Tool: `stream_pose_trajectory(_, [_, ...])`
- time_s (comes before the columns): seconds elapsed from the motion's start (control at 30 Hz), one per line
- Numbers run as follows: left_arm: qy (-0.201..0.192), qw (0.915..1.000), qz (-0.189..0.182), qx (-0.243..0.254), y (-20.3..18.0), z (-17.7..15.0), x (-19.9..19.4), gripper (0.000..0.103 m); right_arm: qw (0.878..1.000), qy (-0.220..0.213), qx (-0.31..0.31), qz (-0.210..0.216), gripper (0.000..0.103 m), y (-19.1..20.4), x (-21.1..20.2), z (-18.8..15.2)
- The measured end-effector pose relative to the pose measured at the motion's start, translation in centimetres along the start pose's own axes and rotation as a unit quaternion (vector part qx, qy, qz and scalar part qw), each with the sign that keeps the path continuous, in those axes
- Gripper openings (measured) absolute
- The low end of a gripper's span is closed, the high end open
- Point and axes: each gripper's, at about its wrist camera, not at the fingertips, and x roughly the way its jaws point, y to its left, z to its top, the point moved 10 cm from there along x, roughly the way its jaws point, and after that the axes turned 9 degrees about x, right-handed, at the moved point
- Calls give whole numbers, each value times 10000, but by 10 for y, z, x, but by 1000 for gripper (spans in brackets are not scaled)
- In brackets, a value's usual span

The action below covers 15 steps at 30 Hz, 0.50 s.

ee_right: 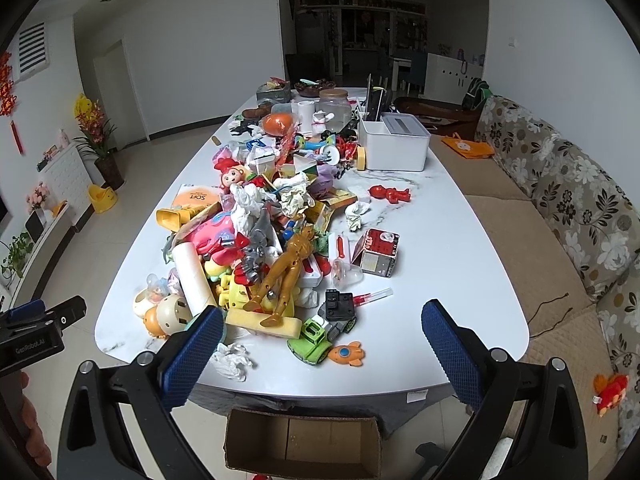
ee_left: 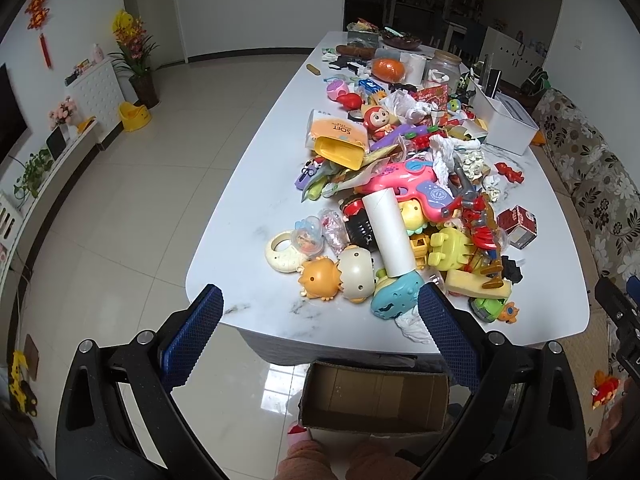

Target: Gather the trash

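Note:
A long white table [ee_left: 248, 184] [ee_right: 440, 280] carries a heap of toys mixed with trash. A crumpled white tissue [ee_left: 412, 326] [ee_right: 232, 360] lies at the near edge. More crumpled tissues [ee_right: 356, 214] [ee_left: 452, 152] sit in the heap, beside a white cardboard tube [ee_left: 390, 232] [ee_right: 194, 276]. An open, empty cardboard box [ee_left: 376, 400] [ee_right: 304, 444] stands on the floor below the near table edge. My left gripper [ee_left: 320, 320] is open and empty above the near edge. My right gripper [ee_right: 322, 332] is open and empty there too.
A white plastic bin [ee_right: 394, 144] [ee_left: 506, 120] stands on the far right of the table. A floral sofa [ee_right: 568, 208] runs along the right side. A red plush toy [ee_right: 610, 392] lies on the sofa mat. Tiled floor [ee_left: 140, 200] lies to the left.

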Motion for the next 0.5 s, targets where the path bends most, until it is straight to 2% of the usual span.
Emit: stream_pose_trajectory(0.5, [48, 10000, 8, -21, 6, -7, 3, 95, 10000, -18, 3, 60, 98, 1, -3, 2])
